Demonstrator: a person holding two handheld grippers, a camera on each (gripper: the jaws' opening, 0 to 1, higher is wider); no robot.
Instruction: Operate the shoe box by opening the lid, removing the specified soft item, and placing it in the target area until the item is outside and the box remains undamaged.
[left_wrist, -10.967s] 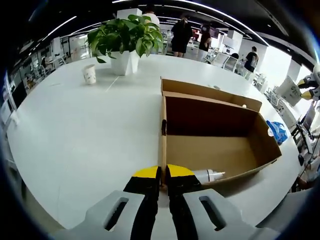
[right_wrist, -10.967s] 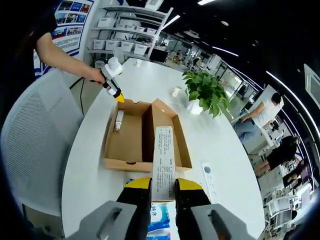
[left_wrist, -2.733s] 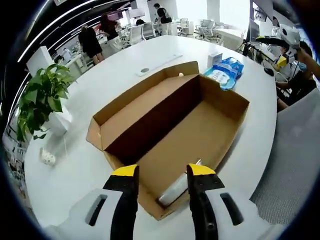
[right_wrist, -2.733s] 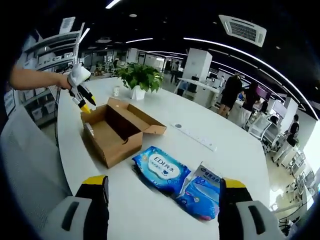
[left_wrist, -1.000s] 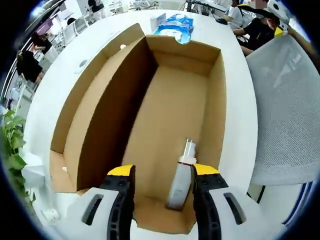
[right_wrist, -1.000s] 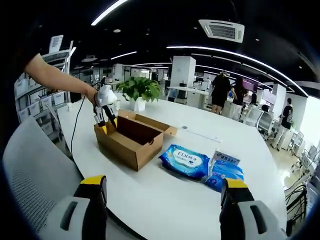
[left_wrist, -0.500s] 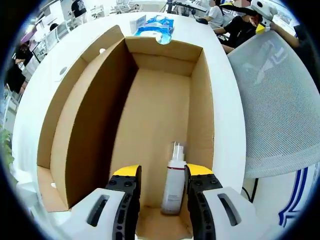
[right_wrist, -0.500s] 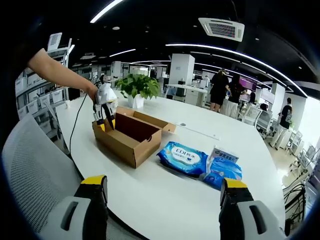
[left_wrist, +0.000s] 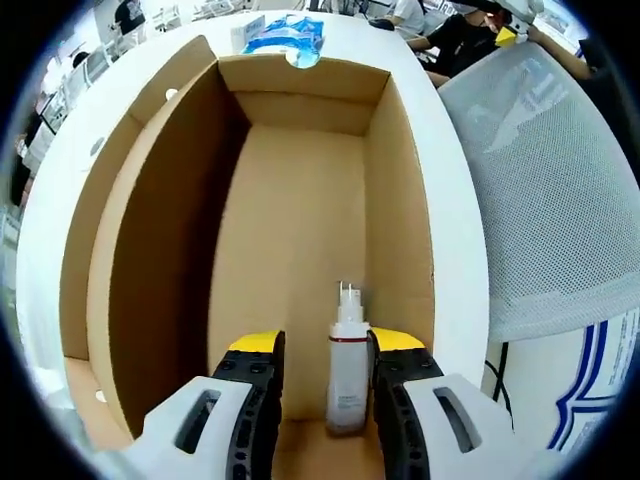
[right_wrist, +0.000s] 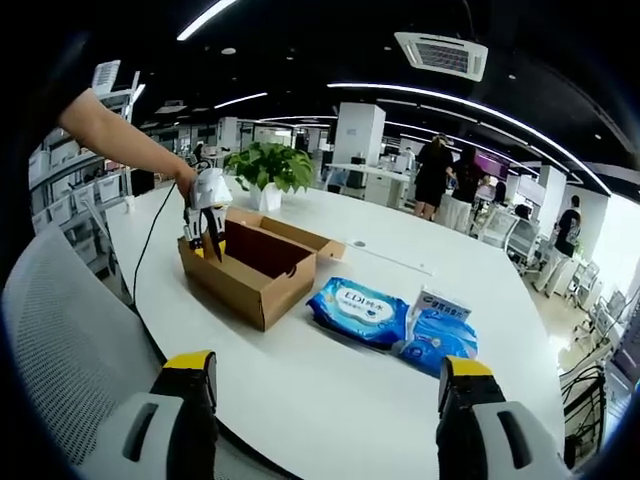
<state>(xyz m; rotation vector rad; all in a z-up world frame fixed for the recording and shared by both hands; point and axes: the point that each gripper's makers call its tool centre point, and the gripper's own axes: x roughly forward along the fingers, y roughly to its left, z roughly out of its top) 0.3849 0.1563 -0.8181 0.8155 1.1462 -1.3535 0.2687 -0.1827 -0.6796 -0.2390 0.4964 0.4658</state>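
The open cardboard shoe box (left_wrist: 300, 200) lies under my left gripper (left_wrist: 325, 345), which reaches down into it. A white bottle with a red band (left_wrist: 347, 372) lies on the box floor near the right wall, between the two yellow-tipped jaws. The jaws stand apart on either side of it, open. In the right gripper view the box (right_wrist: 262, 268) sits on the white table (right_wrist: 330, 390), with a person's hand holding the left gripper (right_wrist: 205, 228) at its near-left end. My right gripper (right_wrist: 325, 368) hovers over the table edge, wide open and holding nothing.
Two blue wipes packs (right_wrist: 355, 303) (right_wrist: 437, 337) lie on the table right of the box, also past the box's far end (left_wrist: 285, 30). A potted plant (right_wrist: 265, 165) stands behind it. A grey mesh chair (left_wrist: 560, 200) (right_wrist: 60, 330) sits beside the table. People stand in the background.
My left gripper has gone deeper into the box and its jaws have drawn in a little around the bottle. The right gripper has stayed wide open, nearly still.
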